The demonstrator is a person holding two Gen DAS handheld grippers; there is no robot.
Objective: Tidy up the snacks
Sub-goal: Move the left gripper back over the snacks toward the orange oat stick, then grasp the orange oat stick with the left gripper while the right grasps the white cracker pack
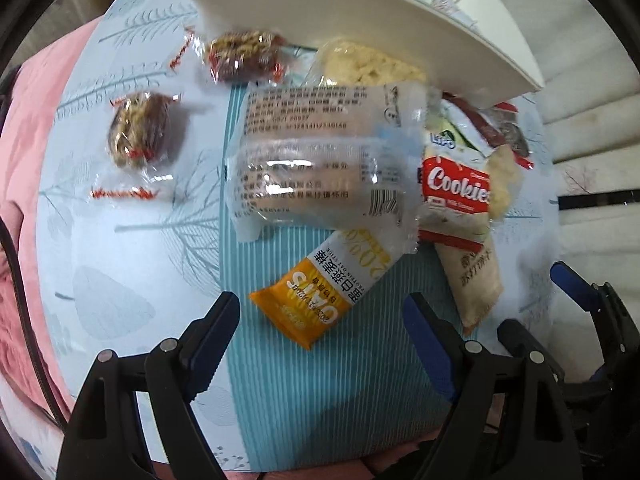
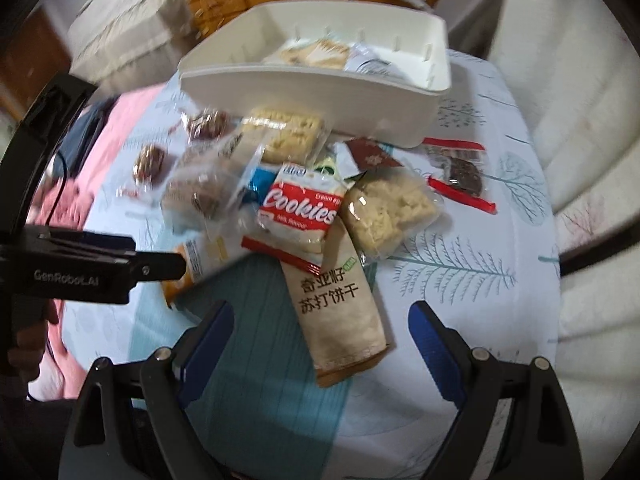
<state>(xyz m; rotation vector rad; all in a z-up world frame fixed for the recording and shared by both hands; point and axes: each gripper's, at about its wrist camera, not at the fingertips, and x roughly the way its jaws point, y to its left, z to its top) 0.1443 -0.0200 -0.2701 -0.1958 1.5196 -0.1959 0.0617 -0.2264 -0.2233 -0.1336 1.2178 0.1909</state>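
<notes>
Two hand-held grippers hover over a heap of wrapped snacks on a tree-print tablecloth (image 2: pixel 460 276) with a ribbed blue mat (image 1: pixel 320 380) on top. The left gripper (image 1: pixel 324 316) is wide open and empty above an orange oats bar (image 1: pixel 320 296); the right gripper (image 2: pixel 320 328) is also wide open and empty, straddling a beige cracker pack (image 2: pixel 340 320). A white bin (image 2: pixel 312 88) behind the pile already holds a few packets. A sensible approach would be closing on one pack's narrow sides and lifting it free of the Cookies packet (image 2: pixel 300 208) overlapping it. Pink cloth (image 1: pixel 24 140) lies left, pale cushions (image 2: pixel 580 120) right
</notes>
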